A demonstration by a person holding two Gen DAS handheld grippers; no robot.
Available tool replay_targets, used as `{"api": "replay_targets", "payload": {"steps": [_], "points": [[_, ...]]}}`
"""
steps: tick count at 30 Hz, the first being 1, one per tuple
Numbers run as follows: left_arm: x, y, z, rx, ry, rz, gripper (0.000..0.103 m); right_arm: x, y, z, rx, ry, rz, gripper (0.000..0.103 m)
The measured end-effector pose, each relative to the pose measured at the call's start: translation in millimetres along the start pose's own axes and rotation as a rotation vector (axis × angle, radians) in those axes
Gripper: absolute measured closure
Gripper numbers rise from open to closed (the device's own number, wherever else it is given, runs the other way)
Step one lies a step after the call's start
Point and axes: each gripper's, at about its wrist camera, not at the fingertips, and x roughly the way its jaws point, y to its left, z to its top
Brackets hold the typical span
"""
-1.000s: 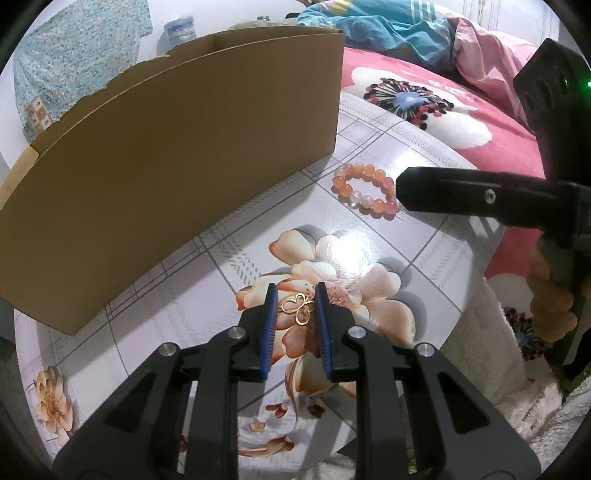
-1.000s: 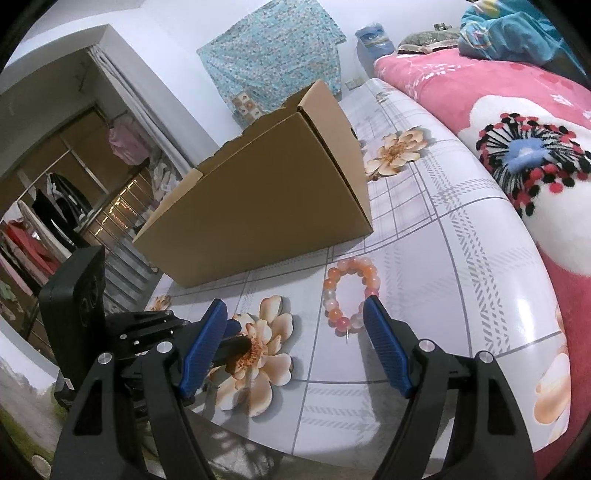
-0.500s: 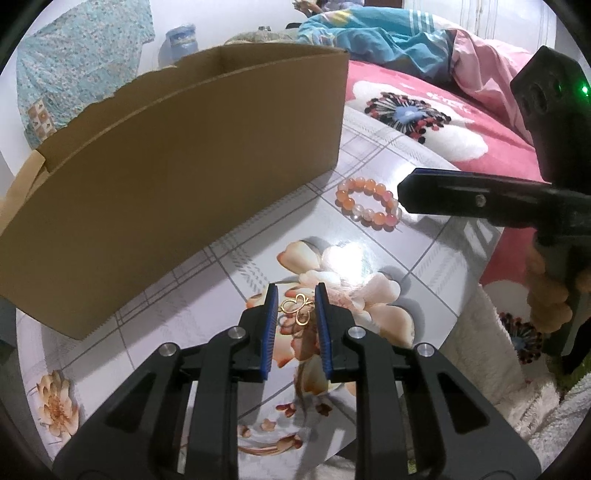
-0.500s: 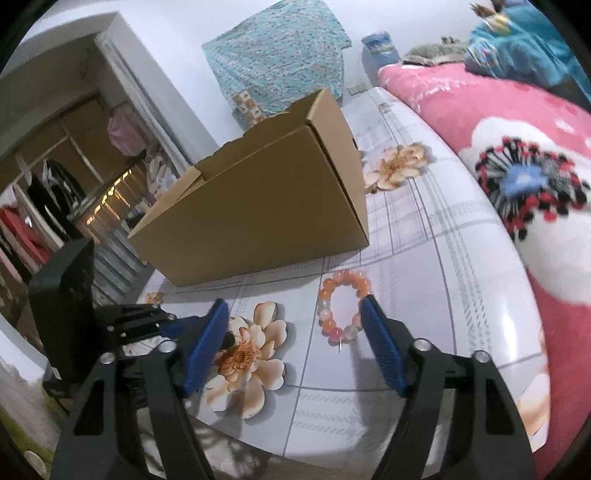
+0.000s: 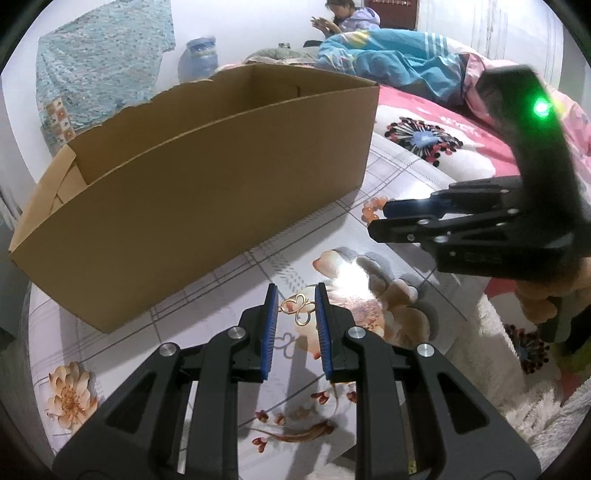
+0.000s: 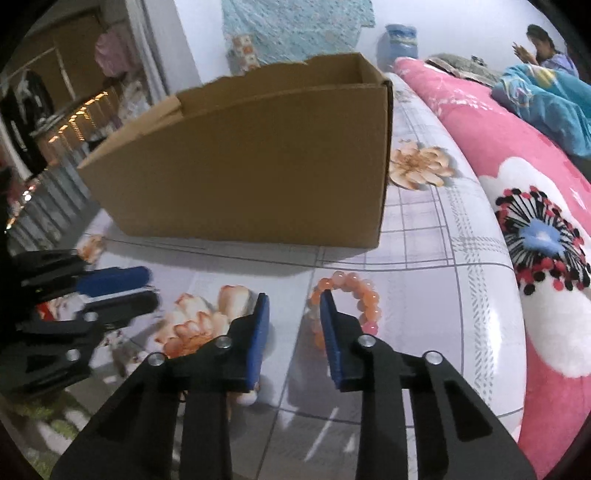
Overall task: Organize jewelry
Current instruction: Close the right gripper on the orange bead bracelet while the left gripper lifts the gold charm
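My left gripper (image 5: 294,308) is shut on a small gold butterfly ornament (image 5: 298,309) and holds it above the floral table, in front of the open cardboard box (image 5: 207,184). My right gripper (image 6: 293,306) is partly closed with a gap between its pads. Its right finger reaches into the ring of the orange bead bracelet (image 6: 360,295), which lies on the table by the box's near corner (image 6: 384,236). The bracelet's left side sits in the gap. In the left wrist view the right gripper (image 5: 384,218) covers most of the bracelet (image 5: 371,210).
The round table (image 6: 424,236) has a glossy floral cloth. A pink flowered bed (image 6: 535,206) lies along its right side, with a person (image 5: 347,18) sitting at the far end. White fluffy fabric (image 5: 517,387) lies past the table's near right edge.
My left gripper has risen with the gold ornament, so the box's inside now shows. My right gripper has narrowed and dropped onto the bracelet.
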Motion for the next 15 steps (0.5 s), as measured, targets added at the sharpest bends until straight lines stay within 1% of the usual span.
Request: {"api": "replay_targets", "payload": {"steps": [2,5,6,9,11,12,13,15], "points": [[-3.9,2.8,-0.5,-0.009,-0.016,0.004,0.084,5.5,-1.3,0.9,0.004,0.016,-0.028,0.08],[-10.1,6.7,-1.2,-0.02,-0.037,0.009,0.084,11.3,1.5,0.0,-0.02,0.025,-0.069,0.088],[-12.4,7.8,-1.5,-0.023,-0.043,0.011,0.084,11.6,3.2,0.4,-0.032,0.025,-0.085,0.093],[-21.8,10.6,-1.6,-0.03,-0.067,0.019,0.084,10.3,2.0,0.8,-0.019,0.027,-0.09,0.093],[-28.0,11.4,-1.2,-0.032,-0.084,0.024,0.084,5.0,-4.0,0.4,0.025,0.01,-0.06,0.094],[-32.1,11.9,-0.2,-0.033,-0.094,0.025,0.084,0.5,-9.3,0.8,0.063,-0.003,-0.029,0.094],[-36.0,12.8,1.0,-0.033,-0.103,0.026,0.084,-5.1,-16.1,1.3,0.11,-0.02,0.014,0.094],[-45.4,16.6,4.8,-0.031,-0.119,0.044,0.084,-15.8,-32.7,3.0,0.207,-0.067,0.135,0.094]]}}
